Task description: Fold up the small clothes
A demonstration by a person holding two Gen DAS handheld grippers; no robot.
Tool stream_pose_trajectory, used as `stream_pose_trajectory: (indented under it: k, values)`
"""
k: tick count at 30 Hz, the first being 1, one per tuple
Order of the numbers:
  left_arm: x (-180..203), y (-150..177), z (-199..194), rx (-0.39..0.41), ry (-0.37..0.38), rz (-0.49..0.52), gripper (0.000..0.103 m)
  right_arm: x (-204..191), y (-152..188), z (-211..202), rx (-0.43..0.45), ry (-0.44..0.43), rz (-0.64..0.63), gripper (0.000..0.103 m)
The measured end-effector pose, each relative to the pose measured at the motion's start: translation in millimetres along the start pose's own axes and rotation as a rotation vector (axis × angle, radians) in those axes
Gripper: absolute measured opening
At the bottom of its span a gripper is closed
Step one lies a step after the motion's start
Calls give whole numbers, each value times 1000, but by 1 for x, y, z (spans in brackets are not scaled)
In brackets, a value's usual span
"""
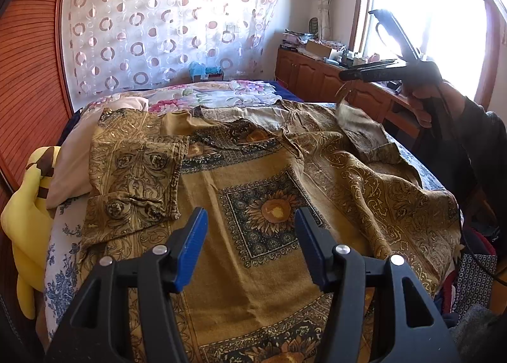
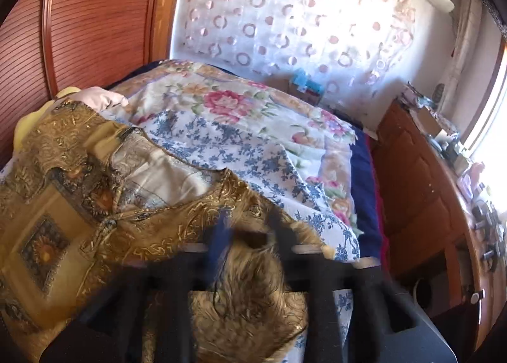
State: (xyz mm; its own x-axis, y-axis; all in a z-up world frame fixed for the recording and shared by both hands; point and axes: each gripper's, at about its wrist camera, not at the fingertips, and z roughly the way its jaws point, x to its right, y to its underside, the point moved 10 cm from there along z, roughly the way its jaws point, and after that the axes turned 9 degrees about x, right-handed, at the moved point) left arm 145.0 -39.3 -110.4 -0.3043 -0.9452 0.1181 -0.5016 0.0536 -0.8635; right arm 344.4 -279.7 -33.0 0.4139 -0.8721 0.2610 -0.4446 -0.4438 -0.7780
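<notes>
A gold and brown patterned shirt (image 1: 253,179) lies spread on the bed, its left sleeve (image 1: 133,179) folded in over the body. My left gripper (image 1: 250,220) hovers just above the shirt's sunflower print, open, with nothing between its blue pads (image 1: 193,245). In the left wrist view a hand holds my right gripper (image 1: 345,74) up over the shirt's right sleeve (image 1: 358,128), whose blurred edge rises just under the tips. In the right wrist view the right gripper (image 2: 250,230) is motion-blurred; its fingers stand apart with the gold cloth (image 2: 247,299) showing between and below them.
The bed carries a floral quilt (image 2: 221,103) and a blue-flowered sheet (image 2: 253,153). A yellow plush (image 1: 28,220) and a pale pillow (image 1: 73,166) lie at the left by the wooden headboard (image 1: 28,77). A cluttered wooden cabinet (image 2: 421,191) runs under the window at the right.
</notes>
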Motion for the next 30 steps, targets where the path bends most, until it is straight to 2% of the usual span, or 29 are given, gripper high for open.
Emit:
stream_pose_trajectory:
  k: [1,7,14,20,24,30]
  values:
    - [-1,0,0,1,0,-1,57,0,0,-5,15,2,-2,62]
    - [-7,0,2,0,-9,-17,57,-1,19,-9,5,7,9,62]
    - [-15,3,7,-9,-29,-25,57,16,80,8,-85,9,98,63]
    - [-29,2,8,-9,-65,-30,57,12,120,27,-152,-11,151,63]
    - [-41,2,10,-11,-87,-58,57,11,129,31,-150,-13,168,66]
    - [-60,-3,11,-2,-139,-61,57,19,134,33,-132,-40,248,77]
